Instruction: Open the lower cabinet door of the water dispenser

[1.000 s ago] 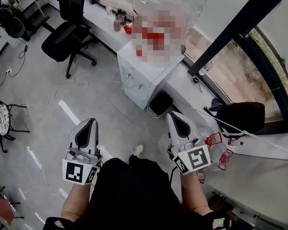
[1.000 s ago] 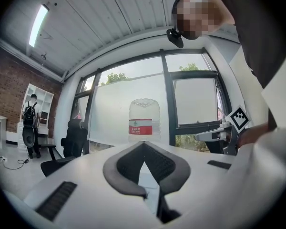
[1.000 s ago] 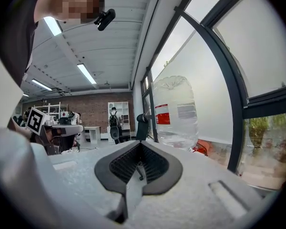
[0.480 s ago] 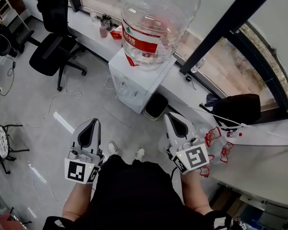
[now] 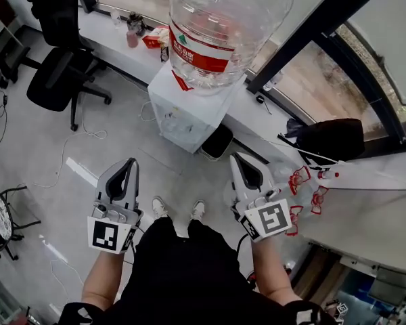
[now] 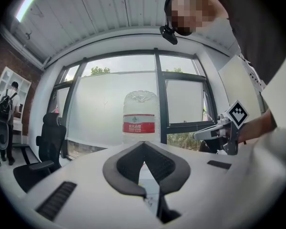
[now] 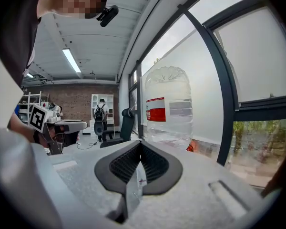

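Holding left tool [image 5: 129, 162], right tool [image 5: 236, 157] closed, empty | water dispenser [image 5: 187, 119] front indistinct under bottle [image 5: 220, 26]

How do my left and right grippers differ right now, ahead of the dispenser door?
The left gripper hangs over open floor; the right gripper is beside the white table. In the head view the left gripper leans rightward, the right gripper leftward, both towards the water dispenser. Shared: jaws shut, nothing held, neither touching the dispenser.

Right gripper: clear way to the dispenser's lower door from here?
Likely yes, once closer. The floor in front of the water dispenser is bare; the black bin beside it stands nearest the right gripper and may need skirting. Jaws are shut.
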The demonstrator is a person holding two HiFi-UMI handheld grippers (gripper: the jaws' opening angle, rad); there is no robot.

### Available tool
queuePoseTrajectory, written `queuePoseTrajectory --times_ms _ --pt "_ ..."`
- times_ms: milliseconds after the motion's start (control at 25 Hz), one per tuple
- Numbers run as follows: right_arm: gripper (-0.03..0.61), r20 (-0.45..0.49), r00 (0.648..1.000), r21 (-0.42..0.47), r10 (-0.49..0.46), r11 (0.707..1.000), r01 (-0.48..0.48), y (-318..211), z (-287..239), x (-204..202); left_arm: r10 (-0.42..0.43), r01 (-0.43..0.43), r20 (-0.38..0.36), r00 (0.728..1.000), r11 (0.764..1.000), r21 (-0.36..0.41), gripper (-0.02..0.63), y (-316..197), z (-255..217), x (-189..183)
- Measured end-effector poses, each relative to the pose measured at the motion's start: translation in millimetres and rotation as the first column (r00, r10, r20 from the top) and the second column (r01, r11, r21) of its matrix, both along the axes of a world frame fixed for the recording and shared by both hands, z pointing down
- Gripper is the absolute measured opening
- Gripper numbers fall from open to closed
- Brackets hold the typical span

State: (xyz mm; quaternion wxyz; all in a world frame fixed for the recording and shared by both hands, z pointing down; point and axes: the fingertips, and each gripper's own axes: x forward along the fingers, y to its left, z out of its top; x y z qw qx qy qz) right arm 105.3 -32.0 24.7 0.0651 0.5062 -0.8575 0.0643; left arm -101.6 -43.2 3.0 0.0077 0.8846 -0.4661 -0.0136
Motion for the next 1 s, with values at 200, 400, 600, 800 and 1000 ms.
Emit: queuePoseTrajectory --times_ms 200,400,600,800,1000 --pt "0.005 -0.013 1.000 -0.012 0.004 1.000 -0.004 -15.4 12.8 -6.2 0.028 -0.028 0.000 1.000 0.999 -0.044 0.008 -15.8 27.9 5.3" --pt "0.005 -0.016 0.999 0.020 -0.039 0.999 0.039 -28.4 39.0 -2.3 0.048 -0.048 -0.035 0.998 0.999 -0.013 0.008 -32.4 48.9 27.6" --pt "0.005 -0.025 0.997 0.039 -0.069 0.997 0.070 -35.6 85.7 1.9 0.020 -0.020 -0.053 0.998 1.000 -0.004 0.008 -37.1 95.9 30.5" --pt "0.005 -0.026 0.996 0.063 -0.088 0.994 0.090 -33.7 139.2 9.0 -0.002 0.002 -0.032 0.999 1.000 0.004 0.008 -46.3 152.2 27.5" --pt "0.005 -0.020 0.994 0.080 -0.109 0.991 0.110 -31.7 194.1 7.9 -0.018 0.018 -0.013 1.000 1.000 0.017 0.008 -55.0 201.0 29.7"
